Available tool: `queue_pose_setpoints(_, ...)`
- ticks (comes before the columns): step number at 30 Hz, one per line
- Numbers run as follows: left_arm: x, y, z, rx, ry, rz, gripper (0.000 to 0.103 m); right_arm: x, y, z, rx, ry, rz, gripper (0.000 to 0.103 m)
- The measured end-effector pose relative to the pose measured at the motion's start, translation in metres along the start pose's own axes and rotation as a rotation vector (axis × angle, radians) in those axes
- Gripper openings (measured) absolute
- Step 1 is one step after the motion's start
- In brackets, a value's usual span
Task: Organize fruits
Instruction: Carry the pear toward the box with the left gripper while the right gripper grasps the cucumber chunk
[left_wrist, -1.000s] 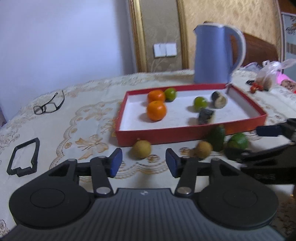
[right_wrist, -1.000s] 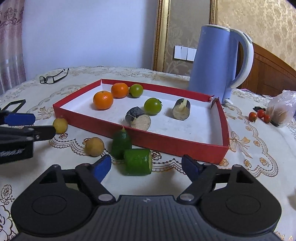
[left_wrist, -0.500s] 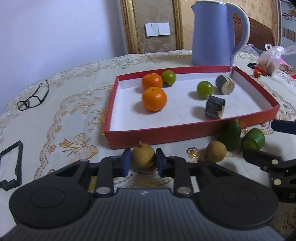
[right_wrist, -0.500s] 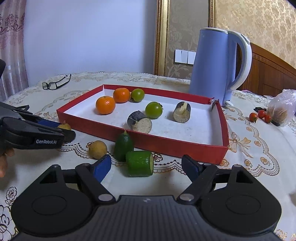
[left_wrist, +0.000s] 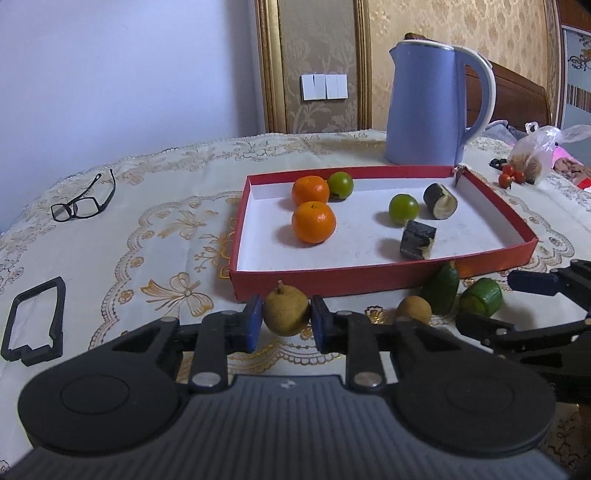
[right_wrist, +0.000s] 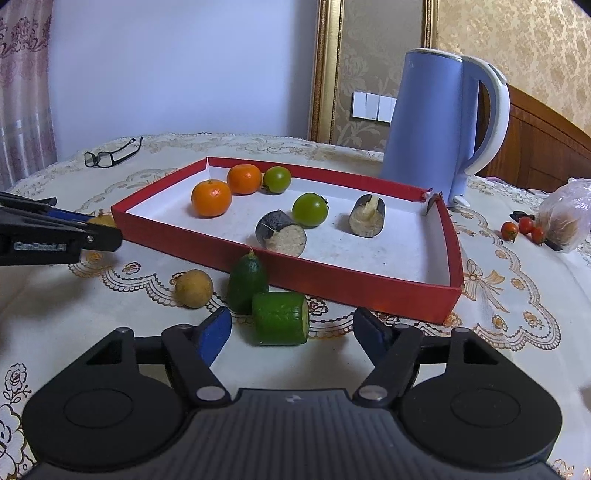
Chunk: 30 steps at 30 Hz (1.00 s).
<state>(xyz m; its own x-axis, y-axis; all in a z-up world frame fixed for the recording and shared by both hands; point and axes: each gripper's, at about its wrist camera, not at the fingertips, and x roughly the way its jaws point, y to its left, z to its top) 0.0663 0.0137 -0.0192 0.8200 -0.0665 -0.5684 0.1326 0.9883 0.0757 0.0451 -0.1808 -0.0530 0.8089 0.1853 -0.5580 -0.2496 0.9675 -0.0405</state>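
Blue pads on the left hand-held gripper (left_wrist: 286, 323) are clamped on a small tan-brown round fruit with a stubby stem (left_wrist: 285, 313), one pad pressing each side of it. That fruit sits just short of the near wall of the shallow red cardboard tray with a white floor (left_wrist: 332, 282), right ahead of the fingers.

Beyond the left hand-held gripper, inside the tray, are two orange mandarins (left_wrist: 313, 221), two round green fruits (left_wrist: 403, 209) and two dark-skinned cut chunks with pale flesh (left_wrist: 417, 240). Off to its right, outside the tray, lie a second tan round fruit (left_wrist: 413, 309), a dark green pointed piece (left_wrist: 441, 287) and a bright green cut cylinder (left_wrist: 481, 297).

The right hand-held gripper (right_wrist: 291, 330) is released. Its jaws have just been closing in a bit, but the pads aren't touching anything. The green cut cylinder lies on the cream embroidered tablecloth on the table (right_wrist: 517, 314) between its fingers, nearer the left pad, with the dark green piece just past it and the loose tan fruit further left.

Far beyond both, a tall blue electric kettle (left_wrist: 428, 107) stands behind the tray. Black-framed glasses (left_wrist: 83, 203) lie well off to the left.
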Motion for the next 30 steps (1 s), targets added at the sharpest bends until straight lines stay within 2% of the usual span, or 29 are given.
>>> queue_pose_setpoints(11,-0.019,-0.005,0.01,0.0,-0.067,-0.005,0.025,0.006,-0.003,0.001,0.014,0.03,0.008,0.053)
queue_pose_setpoints(13,-0.02,-0.006,0.011,-0.001,-0.069,-0.006,0.025,0.006,-0.002,0.001,0.013,0.03,0.026,0.041)
queue_pose_setpoints(16,-0.021,-0.008,0.011,-0.002,-0.07,-0.008,0.025,0.006,0.0,0.002,0.012,0.036,0.039,0.031)
queue_pose_setpoints(19,-0.023,-0.008,0.012,-0.001,-0.075,-0.009,0.025,0.004,-0.001,0.002,0.014,0.034,0.034,0.028)
queue_pose_setpoints(30,-0.036,-0.016,0.021,0.011,-0.107,-0.009,0.025,-0.016,-0.01,0.003,0.037,-0.004,0.044,0.028)
